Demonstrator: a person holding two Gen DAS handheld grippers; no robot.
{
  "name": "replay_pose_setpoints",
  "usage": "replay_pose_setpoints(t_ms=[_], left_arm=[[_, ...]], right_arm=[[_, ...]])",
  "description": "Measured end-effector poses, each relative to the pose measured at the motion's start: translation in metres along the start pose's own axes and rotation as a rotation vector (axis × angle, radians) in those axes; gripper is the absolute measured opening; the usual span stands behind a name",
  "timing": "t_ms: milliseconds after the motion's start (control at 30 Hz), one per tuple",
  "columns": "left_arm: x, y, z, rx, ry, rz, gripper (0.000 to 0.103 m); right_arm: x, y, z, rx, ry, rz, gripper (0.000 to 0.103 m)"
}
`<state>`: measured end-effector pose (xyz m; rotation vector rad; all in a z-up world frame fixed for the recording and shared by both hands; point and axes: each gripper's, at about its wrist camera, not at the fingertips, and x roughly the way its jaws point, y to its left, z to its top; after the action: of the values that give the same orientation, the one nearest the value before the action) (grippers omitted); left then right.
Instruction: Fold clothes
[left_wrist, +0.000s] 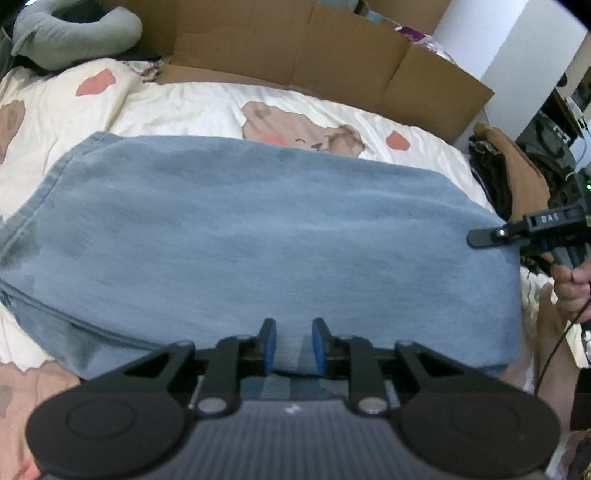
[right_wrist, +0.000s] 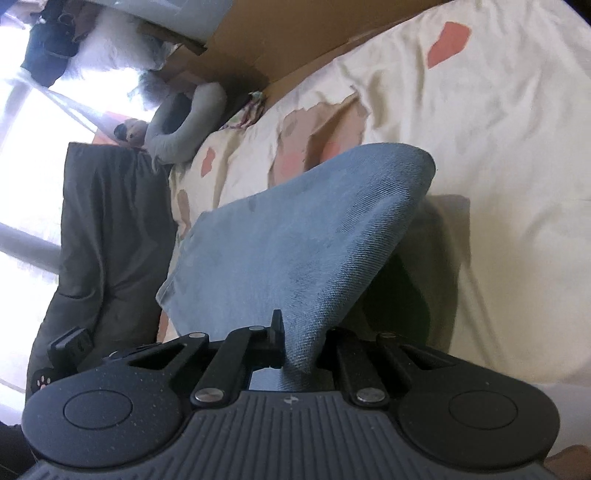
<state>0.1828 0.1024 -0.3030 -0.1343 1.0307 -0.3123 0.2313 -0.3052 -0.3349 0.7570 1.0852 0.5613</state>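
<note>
A blue denim garment (left_wrist: 266, 236) lies spread on a cream bedspread with bear prints (left_wrist: 192, 107). My left gripper (left_wrist: 293, 345) is at the garment's near edge; its blue-padded fingers stand a little apart with a fold of the cloth between them. My right gripper (right_wrist: 299, 343) is shut on the garment's right edge (right_wrist: 317, 258) and holds that part lifted off the bed; the cloth hides its right finger. The right gripper also shows in the left wrist view (left_wrist: 491, 236) at the garment's right side, held by a hand.
Flattened cardboard (left_wrist: 314, 48) lines the far side of the bed. A grey neck pillow (left_wrist: 74, 33) lies at the far left corner. Dark and brown clothes (left_wrist: 509, 173) are piled at the bed's right edge. A dark blanket (right_wrist: 107, 236) hangs beside the bed.
</note>
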Motion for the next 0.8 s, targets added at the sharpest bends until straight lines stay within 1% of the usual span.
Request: replay_pose_setpoints(t_ms=[167,267,600,800], left_arm=[[0.0,-0.002,0.002,0.014,0.0,0.001,0.023],[0.003,-0.004,0.004,0.017,0.001,-0.001,0.023],[0.004,-0.012,0.009,0.049,0.002,-0.002,0.024],[0.004,-0.013,0.013,0.063,-0.005,-0.008,0.023]], right_arm=[[-0.019,-0.01,0.008,0.018,-0.035,-0.017,0.005],[-0.032,-0.015,0.012,0.003,-0.053,-0.041,0.005],[-0.079,-0.047,0.031,0.009,-0.138,-0.103,0.005],[-0.102,-0.064,0.041,0.015,-0.165,-0.149,0.005]])
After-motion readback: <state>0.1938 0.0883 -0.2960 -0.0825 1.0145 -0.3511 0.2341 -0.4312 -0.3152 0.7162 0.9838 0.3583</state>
